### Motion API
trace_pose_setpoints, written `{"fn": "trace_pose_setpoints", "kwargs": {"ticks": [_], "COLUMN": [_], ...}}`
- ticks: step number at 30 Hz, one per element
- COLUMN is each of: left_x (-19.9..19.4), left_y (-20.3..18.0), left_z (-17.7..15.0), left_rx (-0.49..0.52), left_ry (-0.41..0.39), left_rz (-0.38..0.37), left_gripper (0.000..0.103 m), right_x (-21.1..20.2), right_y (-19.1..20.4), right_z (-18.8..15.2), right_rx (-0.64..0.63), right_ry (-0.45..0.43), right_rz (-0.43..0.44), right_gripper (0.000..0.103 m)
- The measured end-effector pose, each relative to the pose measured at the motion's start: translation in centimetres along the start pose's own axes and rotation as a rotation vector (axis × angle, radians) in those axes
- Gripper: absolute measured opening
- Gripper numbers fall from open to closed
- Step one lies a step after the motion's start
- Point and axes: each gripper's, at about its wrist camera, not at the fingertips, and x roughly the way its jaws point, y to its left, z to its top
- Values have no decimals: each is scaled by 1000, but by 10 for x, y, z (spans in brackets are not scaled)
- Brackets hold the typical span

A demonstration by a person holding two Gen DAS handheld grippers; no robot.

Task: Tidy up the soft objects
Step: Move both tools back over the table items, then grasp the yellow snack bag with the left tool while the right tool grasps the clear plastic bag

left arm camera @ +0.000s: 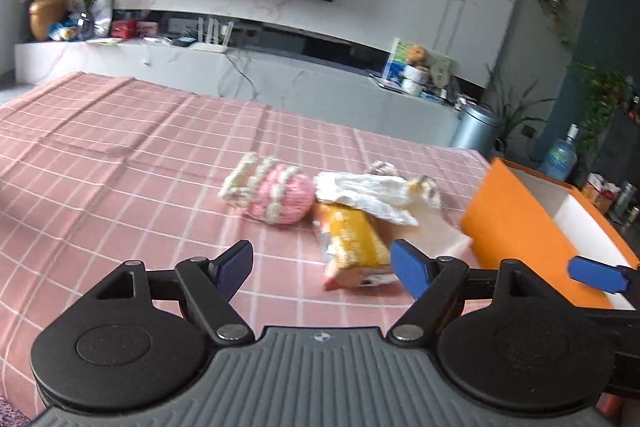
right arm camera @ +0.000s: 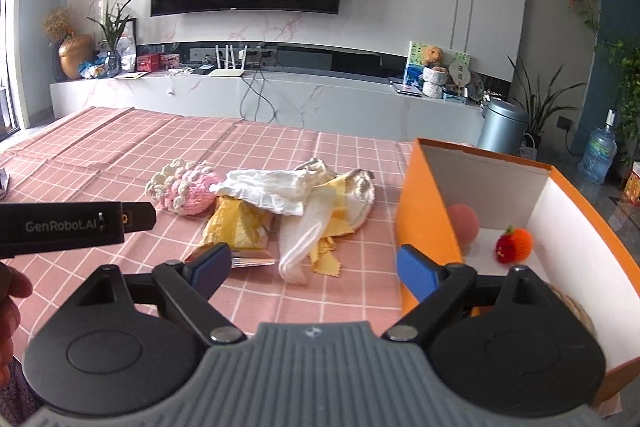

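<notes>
My left gripper hangs just above the pink checked cloth, fingers spread wide with nothing between them. My right gripper is spread the same way, empty; its right finger sits in front of the orange box, its left finger over the edge of the pile.

The soft things lie in 1 heap mid-cloth, just left of the box: a pink-and-cream knit at the left, touching a crumpled white cloth that drapes over a yellow packet. A yellow rag and a white sock trail toward me.

Inside the box, 2 items rest on the white floor: a pink ball against the left wall and a small red-and-orange knit fruit, apart from it.

In the right view the left gripper's black body shows at the left edge.
</notes>
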Motion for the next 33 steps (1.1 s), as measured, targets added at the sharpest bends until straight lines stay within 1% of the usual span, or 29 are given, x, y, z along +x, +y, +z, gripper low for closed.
{"fn": "trace_pose_setpoints", "kwargs": {"ticks": [2, 4, 7, 8, 10, 11, 12, 14, 16, 17, 18, 20, 22, 24, 26, 28, 30, 32, 33], "left_x": [-1, 2, 8, 8, 11, 12, 14, 20, 28, 32, 36, 43, 49, 59, 70, 80, 90, 99, 103], "left_y": [2, 3, 4, 4, 2, 1, 0, -4, -5, -5, -3, 0, 0, 1, 2, 0, -3, -6, -9], "left_z": [-3, -5, -8, -9, -8, -7, -7, -4, 0, 1, 3, 9, 16, 23, 28, 32, 33, 33, 33], "left_rx": [17, 22, 35, 43, 68, 88, 109, 142, 143, 130, 114, 84, 90, 72, 53, 46, 35, 9, 7], "left_ry": [-38, -42, -38, -39, -50, -50, -50, -34, -7, 11, 30, 44, 52, 76, 119, 163, 191, 216, 225], "left_rz": [27, 52, 60, 53, 9, -8, -29, -60, -82, -93, -107, -120, -114, -118, -133, -146, -150, -154, -151], "left_gripper": [94, 94, 94, 94, 94, 91, 88, 79, 75, 74, 73, 73, 73, 73, 73, 73, 75, 77, 78], "right_x": [5, 12, 26, 30, 38, 42, 46, 54, 63, 67, 69, 74, 81, 91, 103, 116, 126, 133, 136], "right_y": [3, 5, 5, 4, 4, 3, 3, 2, 1, 0, -1, -3, -5, -7, -10, -10, -11, -13, -14], "right_z": [-3, -4, -3, -3, -3, -2, -2, -2, 0, 2, 4, 13, 25, 34, 39, 41, 40, 37, 35], "right_rx": [-4, 2, 26, 29, 30, 31, 32, 34, 31, 29, 27, 16, 4, 11, 39, 47, 47, 63, 74], "right_ry": [-6, 11, 52, 63, 83, 92, 100, 117, 131, 133, 133, 121, 108, 114, 135, 161, 181, 202, 212], "right_rz": [12, 13, 22, 23, 25, 27, 30, 41, 44, 44, 39, 29, 13, 9, 23, 23, 23, 30, 28], "right_gripper": [98, 98, 98, 98, 98, 97, 95, 90, 85, 81, 78, 77, 77, 77, 74, 69, 58, 53, 45]}}
